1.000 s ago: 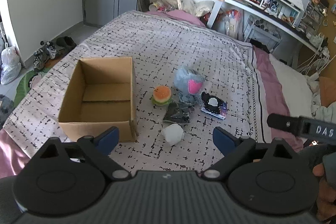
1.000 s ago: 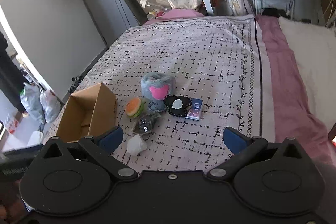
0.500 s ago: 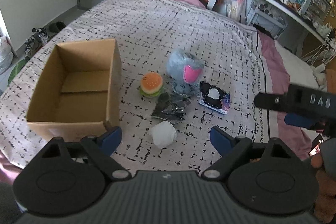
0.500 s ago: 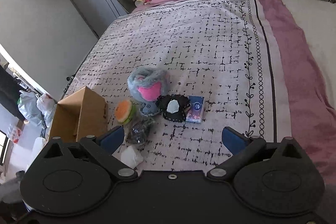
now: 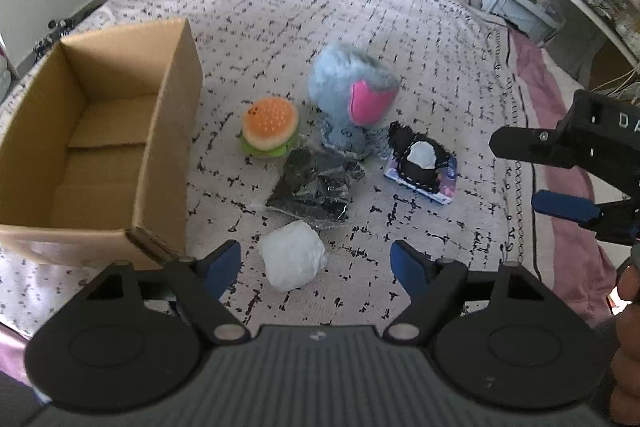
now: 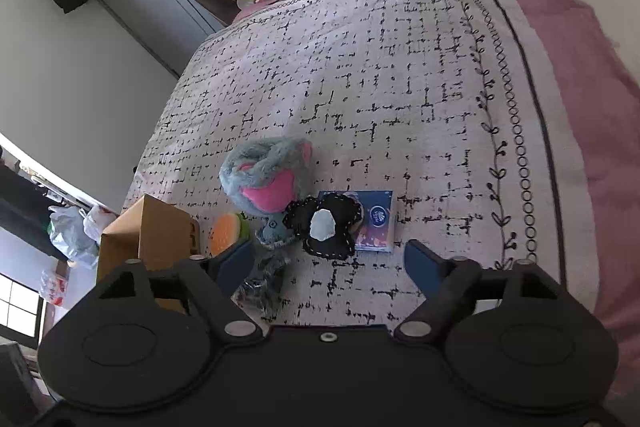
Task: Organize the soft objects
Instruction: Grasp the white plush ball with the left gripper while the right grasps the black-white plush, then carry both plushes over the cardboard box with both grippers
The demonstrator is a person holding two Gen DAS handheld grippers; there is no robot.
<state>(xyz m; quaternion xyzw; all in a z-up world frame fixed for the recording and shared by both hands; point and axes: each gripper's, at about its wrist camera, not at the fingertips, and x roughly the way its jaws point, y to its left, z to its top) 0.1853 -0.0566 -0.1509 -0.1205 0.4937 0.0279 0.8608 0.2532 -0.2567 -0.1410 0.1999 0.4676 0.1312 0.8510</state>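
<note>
On the bed (image 5: pixel 400 27), the cardboard box (image 5: pixel 100 155) at left holds nothing; burger toy (image 5: pixel 270 126) lies beside it. Both grippers' fingers (image 5: pixel 218 267) are wide, holding nothing.

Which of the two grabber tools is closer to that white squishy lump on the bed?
Left. The left gripper is open with the white lump right between its fingertips. The right gripper hangs off to the lump's right, beyond the black pouch.

Brown cardboard box (image 5: pixel 100 147); orange burger toy (image 5: pixel 270 127) with green rim; grey-blue plush (image 5: pixel 352 87) with pink patch; white lump (image 5: pixel 292 261); white bedspread (image 6: pixel 400 67) with black dashes, lower centre
</note>
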